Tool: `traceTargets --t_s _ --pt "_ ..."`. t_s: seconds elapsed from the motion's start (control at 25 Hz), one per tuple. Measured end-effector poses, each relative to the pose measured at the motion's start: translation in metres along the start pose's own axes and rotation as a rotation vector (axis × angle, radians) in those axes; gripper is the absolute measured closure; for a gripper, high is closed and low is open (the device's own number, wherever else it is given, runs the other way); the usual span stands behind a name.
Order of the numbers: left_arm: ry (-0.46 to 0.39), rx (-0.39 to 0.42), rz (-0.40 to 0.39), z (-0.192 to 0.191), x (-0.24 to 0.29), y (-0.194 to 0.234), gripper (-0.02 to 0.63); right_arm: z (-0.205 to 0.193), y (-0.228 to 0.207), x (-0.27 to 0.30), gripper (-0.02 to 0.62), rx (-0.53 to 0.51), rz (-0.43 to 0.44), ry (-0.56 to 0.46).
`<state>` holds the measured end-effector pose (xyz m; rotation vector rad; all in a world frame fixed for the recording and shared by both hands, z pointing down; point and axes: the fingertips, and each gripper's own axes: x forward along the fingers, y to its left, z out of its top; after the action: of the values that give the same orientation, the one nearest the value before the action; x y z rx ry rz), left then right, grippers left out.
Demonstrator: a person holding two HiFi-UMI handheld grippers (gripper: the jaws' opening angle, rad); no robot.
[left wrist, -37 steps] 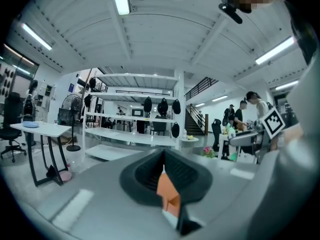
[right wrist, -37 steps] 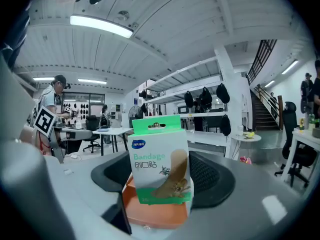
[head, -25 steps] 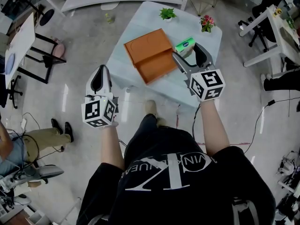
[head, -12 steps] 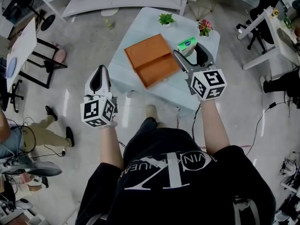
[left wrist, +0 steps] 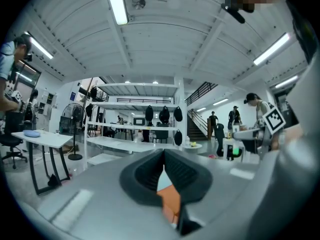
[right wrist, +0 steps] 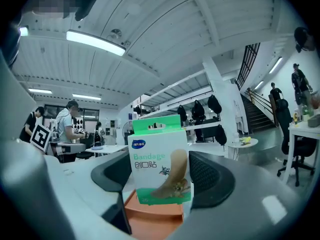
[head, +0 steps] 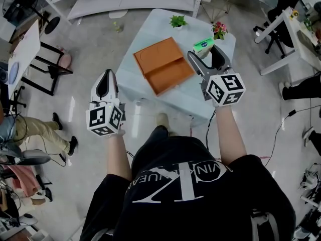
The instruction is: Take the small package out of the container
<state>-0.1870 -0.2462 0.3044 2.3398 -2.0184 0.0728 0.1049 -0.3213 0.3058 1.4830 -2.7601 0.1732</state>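
An orange container (head: pixel 163 64) lies on a pale table (head: pixel 145 31), and it also shows as an orange container (right wrist: pixel 152 219) below the jaws in the right gripper view. My right gripper (head: pixel 205 59) hangs over the table's right part, shut on the small package (head: pixel 203 46). This small package (right wrist: pixel 159 156) is a green and white bandage box held upright between the right gripper (right wrist: pixel 160 171) jaws. My left gripper (head: pixel 106 86) hovers over the floor off the table's left front corner. The left gripper (left wrist: pixel 164 154) jaws meet at their tips with nothing held.
Two small potted plants (head: pixel 178 20) (head: pixel 219 29) stand at the table's far edge. A seated person (head: pixel 30 129) and a desk (head: pixel 22 49) are at the left. A white table (head: pixel 296 29) and chairs are at the right. Cables trail on the floor.
My right gripper has drifted slightly right and farther from the container with the package in it. The left gripper has stayed put. The person at the left has shifted.
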Motion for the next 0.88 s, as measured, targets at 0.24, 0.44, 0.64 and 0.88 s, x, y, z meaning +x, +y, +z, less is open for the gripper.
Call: traceTargets --t_s 0.24,0.44,0.64,0.88 --pt "-0.003 0.005 0.003 0.003 0.001 0.000 0.606 0.003 -0.005 -0.001 0.232 0.011 -0.009 -0.017" --pt "-0.002 0.006 0.003 0.003 0.001 -0.001 0.606 0.004 -0.009 -0.004 0.231 0.021 -0.018 -0.021" --pt "0.000 0.007 -0.001 0.001 0.003 -0.003 0.606 0.000 -0.012 -0.007 0.230 0.032 -0.025 -0.021" --pt "0.006 0.004 -0.010 0.000 0.007 -0.001 0.606 0.000 -0.014 -0.005 0.230 0.043 -0.037 -0.022"
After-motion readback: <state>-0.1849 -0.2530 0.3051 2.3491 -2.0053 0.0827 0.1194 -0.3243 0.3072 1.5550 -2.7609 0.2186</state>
